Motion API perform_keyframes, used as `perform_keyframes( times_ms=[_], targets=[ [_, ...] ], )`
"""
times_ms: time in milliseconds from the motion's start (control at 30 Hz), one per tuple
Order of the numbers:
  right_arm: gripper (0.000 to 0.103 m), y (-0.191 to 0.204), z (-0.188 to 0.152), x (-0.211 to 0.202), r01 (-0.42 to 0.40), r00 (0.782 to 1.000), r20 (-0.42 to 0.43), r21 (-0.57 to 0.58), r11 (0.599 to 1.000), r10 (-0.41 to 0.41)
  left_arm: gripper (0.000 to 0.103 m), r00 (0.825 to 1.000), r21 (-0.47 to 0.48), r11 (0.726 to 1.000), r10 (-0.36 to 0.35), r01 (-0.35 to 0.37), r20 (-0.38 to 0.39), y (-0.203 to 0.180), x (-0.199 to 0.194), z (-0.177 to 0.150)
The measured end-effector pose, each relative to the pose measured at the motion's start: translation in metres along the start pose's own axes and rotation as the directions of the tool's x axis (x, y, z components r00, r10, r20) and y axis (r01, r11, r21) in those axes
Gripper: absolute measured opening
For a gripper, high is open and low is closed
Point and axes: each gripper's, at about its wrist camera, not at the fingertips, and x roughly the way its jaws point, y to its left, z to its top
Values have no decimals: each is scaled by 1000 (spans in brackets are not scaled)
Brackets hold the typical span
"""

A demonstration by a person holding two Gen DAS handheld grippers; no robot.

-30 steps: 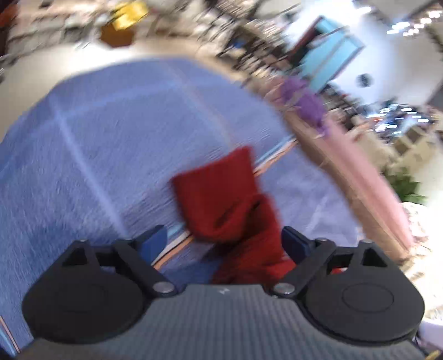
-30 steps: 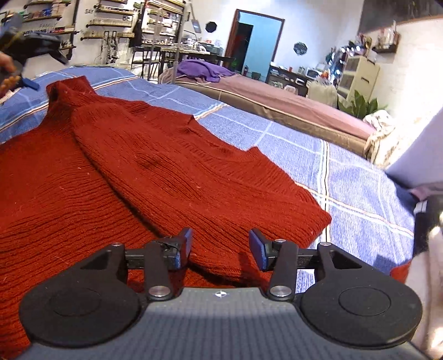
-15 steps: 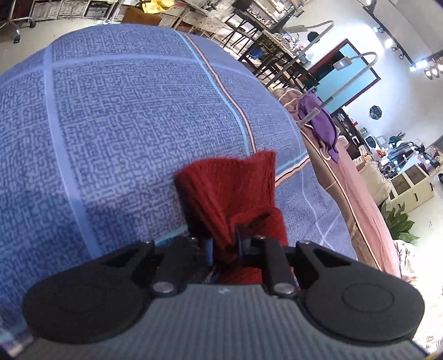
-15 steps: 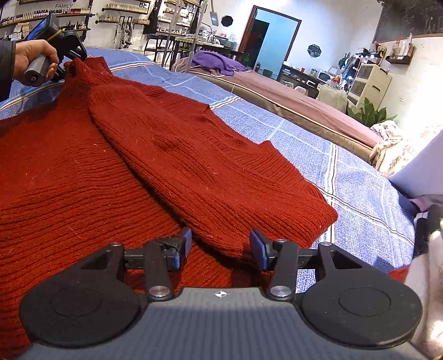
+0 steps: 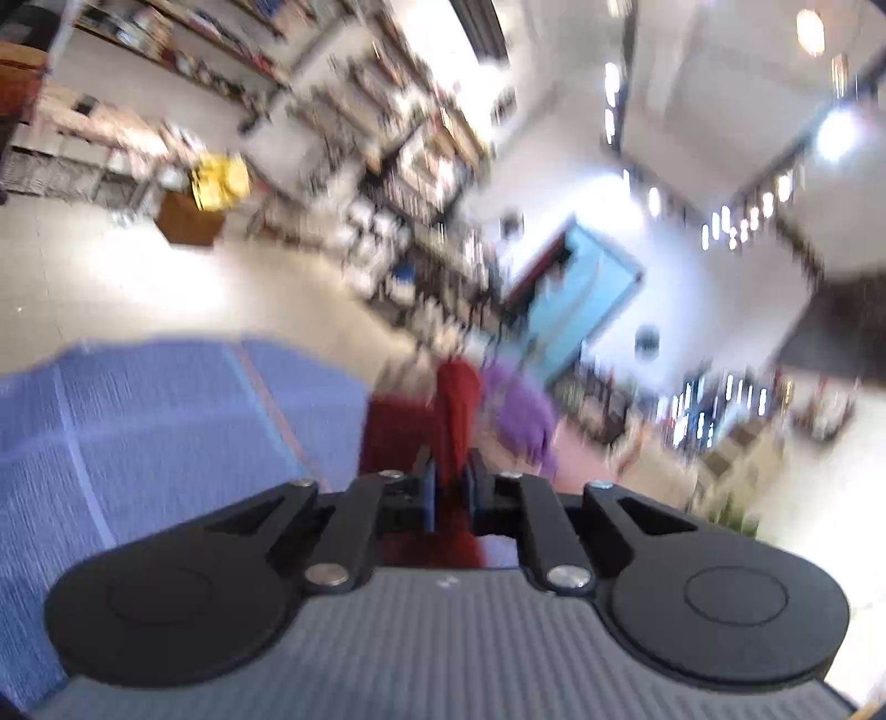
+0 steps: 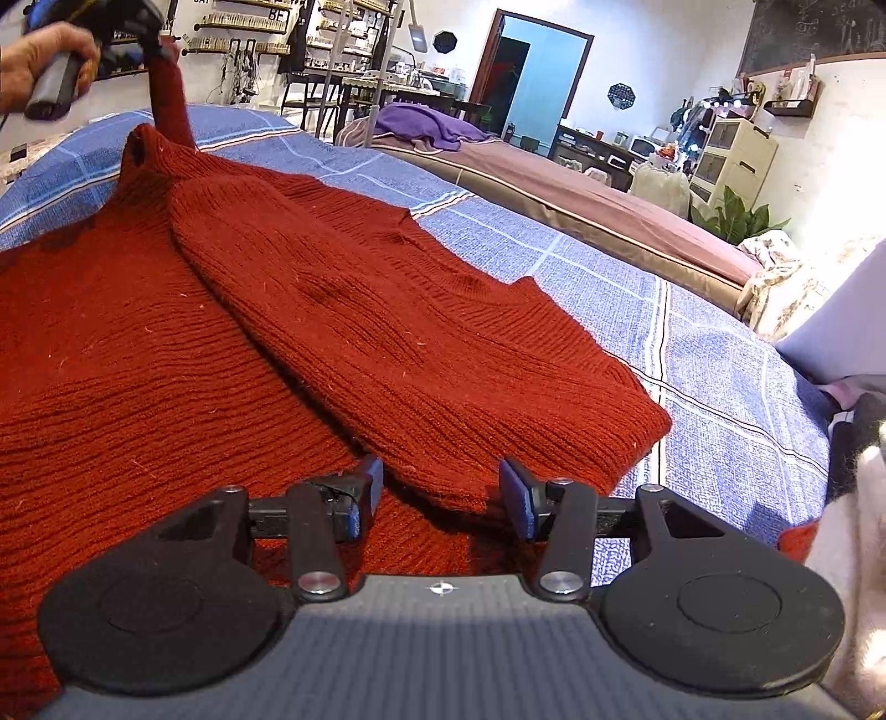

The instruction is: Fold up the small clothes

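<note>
A blue checked bedspread (image 6: 720,354) covers the bed that carries the work, its pale grid lines running off toward 12 o'clock. Beyond it at 1 o'clock lies a second bed with a pinkish-brown cover (image 6: 598,205), and one purple cloth (image 6: 426,124) is heaped at its far end. The room behind holds wall shelves at 11 o'clock, a turquoise doorway (image 6: 545,83) at 12 o'clock, one cream drawer cabinet (image 6: 731,158) and one green plant (image 6: 739,219) at 2 o'clock. What the drawers hold cannot be seen.

One red knit sweater (image 6: 343,310) lies spread across the bedspread, filling the view from 9 o'clock to the centre, with one part folded over the body and ending in a ribbed edge at 4 o'clock.

The right gripper (image 6: 440,495) hovers just above the near hem, its fingers parted with the knit lying between and below them, gripping nothing.

At 11 o'clock in the right wrist view, the left gripper (image 6: 124,25) is raised, lifting a narrow end of the sweater off the bed. Its own blurred view shows the left gripper's fingers (image 5: 427,490) clenched on that red strip of knit (image 5: 457,421), with the bedspread at 9 o'clock.
</note>
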Motion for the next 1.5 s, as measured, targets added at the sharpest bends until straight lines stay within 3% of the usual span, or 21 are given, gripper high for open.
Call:
perform_keyframes(
  times_ms=[67,167,267,367,433,467,500,600,667,767,800,833,867,967,1100,1167,1200,1267,1367,1433,1500],
  targets=[
    [80,-2,-1,-1,2,1000,3,10,1000,-2,7,991,-47,999,31,-25,128,-5,-11,13],
    [79,-4,-1,-1,-3,1000,6,28,1000,3,6,988,-26,999,41,-37,148,-4,-24,21],
    [79,-3,0,-1,-9,1000,12,30,1000,9,6,992,-12,999,37,-36,118,0,-32,24],
    [79,-4,-1,-1,-15,1000,14,38,999,15,10,995,0,998,57,-57,-80,4,-12,18],
    [79,-3,-1,-1,-19,1000,14,36,999,18,34,978,-1,996,84,-86,-190,18,5,2],
    [79,-5,-2,-2,-20,1000,12,32,999,20,43,970,13,993,117,-117,-213,21,13,-3],
    [80,-5,-3,-3,-20,1000,12,28,999,20,58,957,58,986,166,-157,-236,25,23,-5],
    [80,-3,-3,-3,-17,1000,5,20,1000,17,63,896,171,954,291,-246,-335,38,62,-9],
    [80,-1,-1,-2,-16,1000,3,15,1000,16,65,871,105,957,288,-269,-398,60,82,-9],
    [80,3,1,0,-15,1000,-4,-1,1000,15,63,857,11,958,262,-288,-443,75,111,-10],
    [80,5,1,0,-14,1000,-6,-7,1000,14,51,860,32,958,272,-286,-432,75,116,-14],
    [80,5,1,0,-13,1000,-8,-11,1000,13,23,858,68,952,299,-298,-419,74,120,-15],
    [80,6,1,-1,-13,1000,-8,-14,1000,13,17,853,91,946,320,-311,-413,70,121,-16],
    [80,4,1,-1,-3,1000,-7,-11,1000,3,10,899,46,971,236,-236,-369,59,106,-14],
    [80,2,-1,1,-1,1000,-7,5,1000,1,9,969,206,978,83,-33,-235,-6,62,-7],
    [80,2,0,1,-3,1000,-7,4,1000,3,9,982,247,964,-56,101,-180,-43,36,-5],
    [80,1,0,1,-3,1000,-6,4,1000,3,9,977,248,953,-135,174,-166,-62,23,-5],
    [80,1,1,1,-3,1000,-5,6,1000,3,9,951,253,919,-276,303,-140,-99,-3,-9],
    [80,-2,0,0,2,1000,3,18,1000,-2,9,858,215,839,-447,500,-252,-143,-21,-40],
    [80,-5,1,-2,5,1000,9,32,999,-5,9,791,220,782,-487,584,-371,-164,-27,-82],
    [80,-9,0,-4,14,1000,18,44,999,-14,9,739,229,745,-475,626,-477,-174,-30,-134]
  ],
)
